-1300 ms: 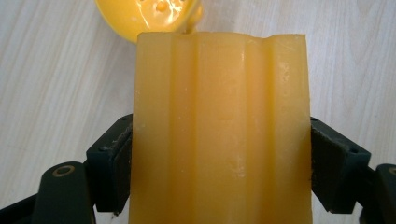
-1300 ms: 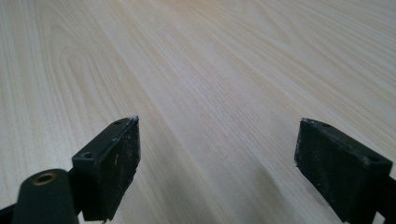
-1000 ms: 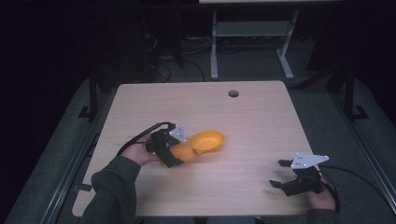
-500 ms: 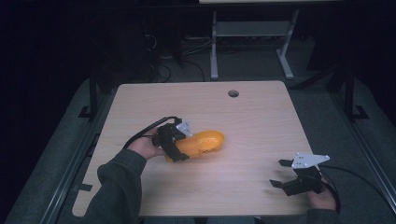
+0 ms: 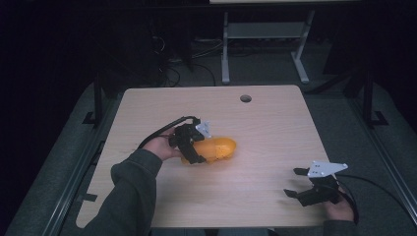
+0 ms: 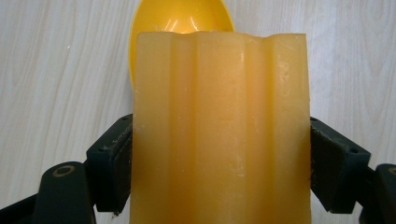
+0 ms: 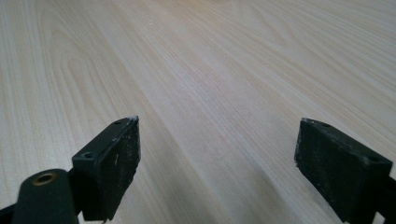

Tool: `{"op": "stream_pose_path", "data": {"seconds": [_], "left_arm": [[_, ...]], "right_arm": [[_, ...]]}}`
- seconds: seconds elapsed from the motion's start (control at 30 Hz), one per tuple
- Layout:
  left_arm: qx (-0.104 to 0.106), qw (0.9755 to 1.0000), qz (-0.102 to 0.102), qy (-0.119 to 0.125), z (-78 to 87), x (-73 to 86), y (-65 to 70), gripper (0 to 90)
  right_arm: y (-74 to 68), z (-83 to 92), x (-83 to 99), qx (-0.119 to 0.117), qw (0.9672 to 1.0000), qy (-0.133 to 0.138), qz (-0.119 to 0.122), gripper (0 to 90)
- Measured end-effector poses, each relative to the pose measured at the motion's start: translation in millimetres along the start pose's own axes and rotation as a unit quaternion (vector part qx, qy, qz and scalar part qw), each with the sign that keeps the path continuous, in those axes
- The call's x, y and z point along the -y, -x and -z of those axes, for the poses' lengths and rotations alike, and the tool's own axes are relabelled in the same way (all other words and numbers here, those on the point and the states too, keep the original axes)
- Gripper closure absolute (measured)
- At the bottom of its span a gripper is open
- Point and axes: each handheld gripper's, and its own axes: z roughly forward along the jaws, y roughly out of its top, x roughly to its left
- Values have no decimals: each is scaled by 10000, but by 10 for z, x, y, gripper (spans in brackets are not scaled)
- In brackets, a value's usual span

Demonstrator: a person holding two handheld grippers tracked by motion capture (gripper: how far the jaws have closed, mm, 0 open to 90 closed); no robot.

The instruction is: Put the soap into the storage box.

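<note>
On the wooden surface point(image 5: 265, 132), left of centre, your left hand-held gripper point(image 5: 189, 145) is clamped on the orange scoop's point(image 5: 216, 148) ribbed handle. Your right hand-held gripper point(image 5: 307, 189) rests wide open, holding nothing, near the front right edge. Grip looks rearward: the bowl could sag or twist out. Left gripper view shows jaw contact; high view doesn't.

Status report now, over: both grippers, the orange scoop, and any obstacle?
Left gripper shut on orange scoop, on the table. Right gripper open, holding nothing. No obstacle seen.

Dim surroundings, evenly lit tabletop point(image 5: 275, 132)
</note>
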Motion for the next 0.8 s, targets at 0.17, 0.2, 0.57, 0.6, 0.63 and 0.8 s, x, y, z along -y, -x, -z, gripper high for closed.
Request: {"op": "stream_pose_path", "data": {"seconds": [0.17,0.2,0.57,0.6,0.63,0.8], "left_arm": [[6,10000,-63,-47,-33,-60,-37,209],[-6,9999,-84,-62,-38,-76,-47,208],[19,9997,-225,-55,-93,-227,-131,209],[14,9997,-242,-38,-100,-241,-137,208],[26,9997,-242,-16,-102,-249,-143,209],[73,9994,-328,33,-126,-326,-170,209]], "right_arm": [[-5,-2,-4,-14,10000,0,-28,137],[-2,-4,-3,-16,10000,8,-5,137],[0,0,-7,-12,10000,27,5,137],[1,1,-7,-12,10000,28,4,137],[-1,2,-8,-12,10000,28,-15,137],[-6,13,-17,-12,10000,70,14,137]]}}
